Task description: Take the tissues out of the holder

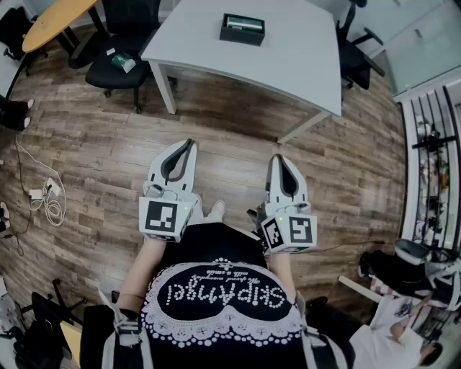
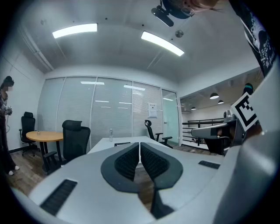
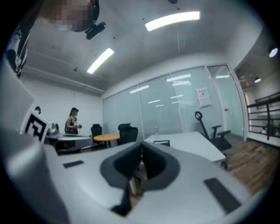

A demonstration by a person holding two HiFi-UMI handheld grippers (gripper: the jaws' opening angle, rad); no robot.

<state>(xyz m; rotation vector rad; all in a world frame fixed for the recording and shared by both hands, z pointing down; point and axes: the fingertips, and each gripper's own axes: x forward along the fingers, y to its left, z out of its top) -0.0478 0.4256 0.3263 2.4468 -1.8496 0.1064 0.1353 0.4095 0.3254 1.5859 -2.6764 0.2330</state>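
You carry the left gripper [image 1: 189,145] and right gripper [image 1: 280,159] closed, empty, at your waist; the black rectangular tissue holder [image 1: 242,29] at twelve o'clock likely sits beyond reach.

White desk [image 1: 302,61], blk holder [image 1: 242,32], brown wood-grain floor [image 1: 94,151], orange tabletop [image 1: 54,21]

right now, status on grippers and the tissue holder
Left gripper shut, empty. Right gripper shut, empty. Tissue holder untouched on white table, well ahead. Only floor between.
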